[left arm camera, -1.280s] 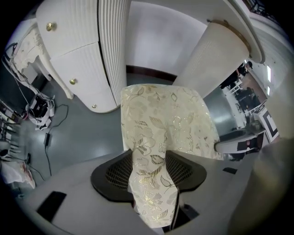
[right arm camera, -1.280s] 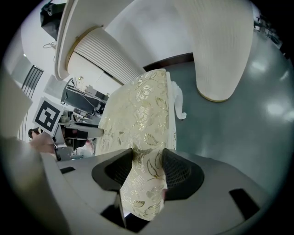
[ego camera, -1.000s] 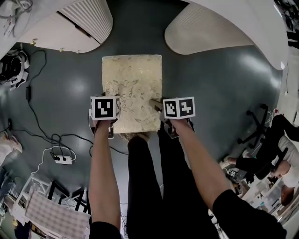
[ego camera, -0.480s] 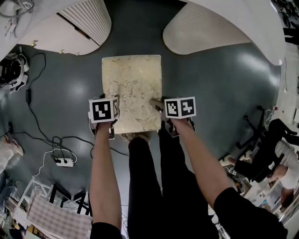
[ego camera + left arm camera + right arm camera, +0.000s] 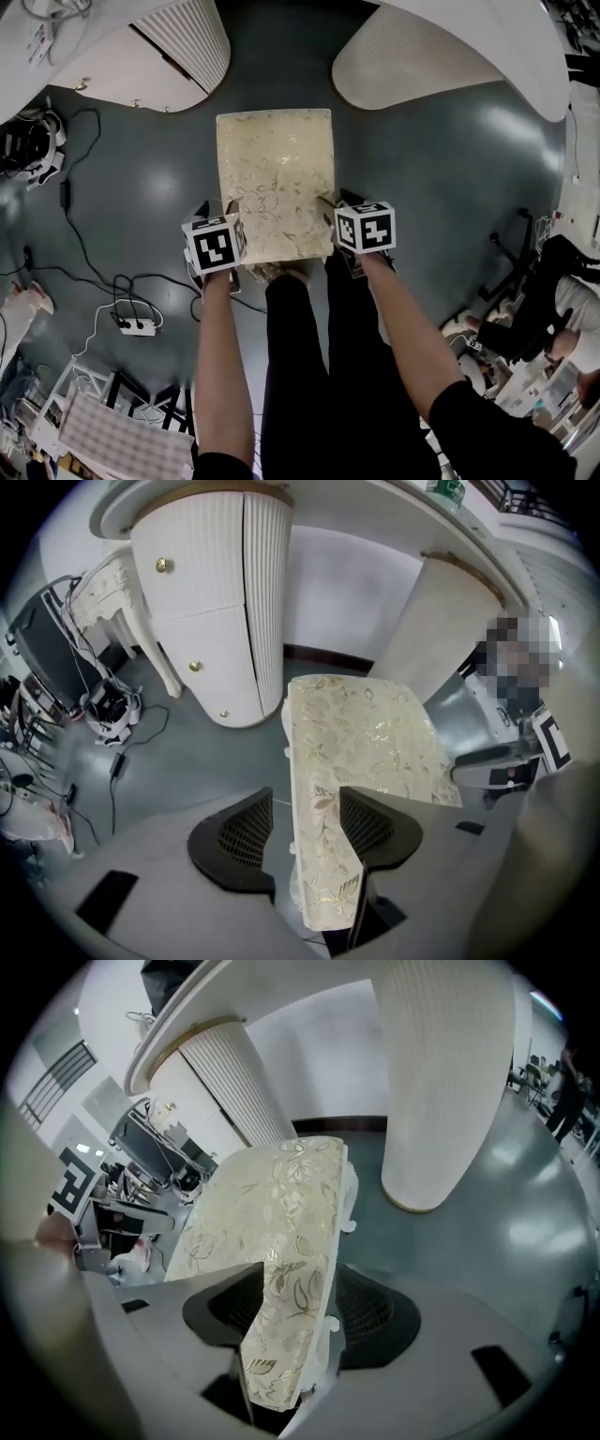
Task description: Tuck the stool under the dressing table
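- The stool (image 5: 275, 183) stands on the floor (image 5: 441, 159), facing the gap between the dressing table's (image 5: 441, 37) two ribbed pedestals and not yet under it.
- My left tongs (image 5: 305, 829) straddle the cushion's left edge, the outer pad clear of it; the jaws have just been closing.
- My right tongs (image 5: 286, 1302) press on the right edge, and the jaws have just been opening.
- I should firm up both holds, then push straight and centred.
- I can read no writing, only marker patterns.
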Available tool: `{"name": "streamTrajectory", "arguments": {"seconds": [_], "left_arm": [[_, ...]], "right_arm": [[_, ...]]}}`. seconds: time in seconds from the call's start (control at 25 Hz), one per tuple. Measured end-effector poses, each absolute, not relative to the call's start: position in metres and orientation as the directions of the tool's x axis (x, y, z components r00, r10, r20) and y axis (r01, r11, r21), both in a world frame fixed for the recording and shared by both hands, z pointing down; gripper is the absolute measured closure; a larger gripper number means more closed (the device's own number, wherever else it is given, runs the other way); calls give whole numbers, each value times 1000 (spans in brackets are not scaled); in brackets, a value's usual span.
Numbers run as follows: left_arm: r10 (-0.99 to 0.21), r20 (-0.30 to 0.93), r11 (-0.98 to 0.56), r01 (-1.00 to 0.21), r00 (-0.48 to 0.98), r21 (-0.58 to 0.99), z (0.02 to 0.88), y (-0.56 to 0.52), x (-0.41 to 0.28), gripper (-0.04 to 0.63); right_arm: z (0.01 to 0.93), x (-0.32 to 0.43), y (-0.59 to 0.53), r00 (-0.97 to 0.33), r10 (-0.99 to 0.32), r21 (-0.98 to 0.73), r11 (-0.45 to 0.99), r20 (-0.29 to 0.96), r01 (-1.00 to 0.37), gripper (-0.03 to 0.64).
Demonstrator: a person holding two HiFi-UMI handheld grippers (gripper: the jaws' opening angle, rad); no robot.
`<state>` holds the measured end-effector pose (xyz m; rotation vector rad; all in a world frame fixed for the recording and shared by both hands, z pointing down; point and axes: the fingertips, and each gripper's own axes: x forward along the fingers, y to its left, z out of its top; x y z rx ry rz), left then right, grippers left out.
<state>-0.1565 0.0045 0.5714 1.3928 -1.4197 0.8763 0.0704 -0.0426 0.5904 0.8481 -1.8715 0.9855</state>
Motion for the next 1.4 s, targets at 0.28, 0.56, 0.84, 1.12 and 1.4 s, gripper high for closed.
{"name": "streamTrajectory", "arguments": {"seconds": [0.28,0.56,0.84,1.12,1.4], "left_arm": [[-396,917,43,-997,41,63,543,19,-147,484],[-420,902,-47,-995,104,93,526,31,-124,591],[-434,893,-121,-990,117,71,512,3,-117,591],[-526,848,-196,-980,70,-41,493,-44,-76,591],[-624,760,-310,-950,185,-24,494,-48,-36,591]], "right_arm": [[538,64,-48,-395,-344,-159,550,852,-820,607],[511,44,-32,-455,-365,-184,579,812,-794,611],[507,62,-52,-470,-367,-162,624,803,-764,611],[501,61,-79,-559,-374,-205,666,740,-718,611],[490,28,-79,-608,-443,-120,735,659,-667,611]]}}
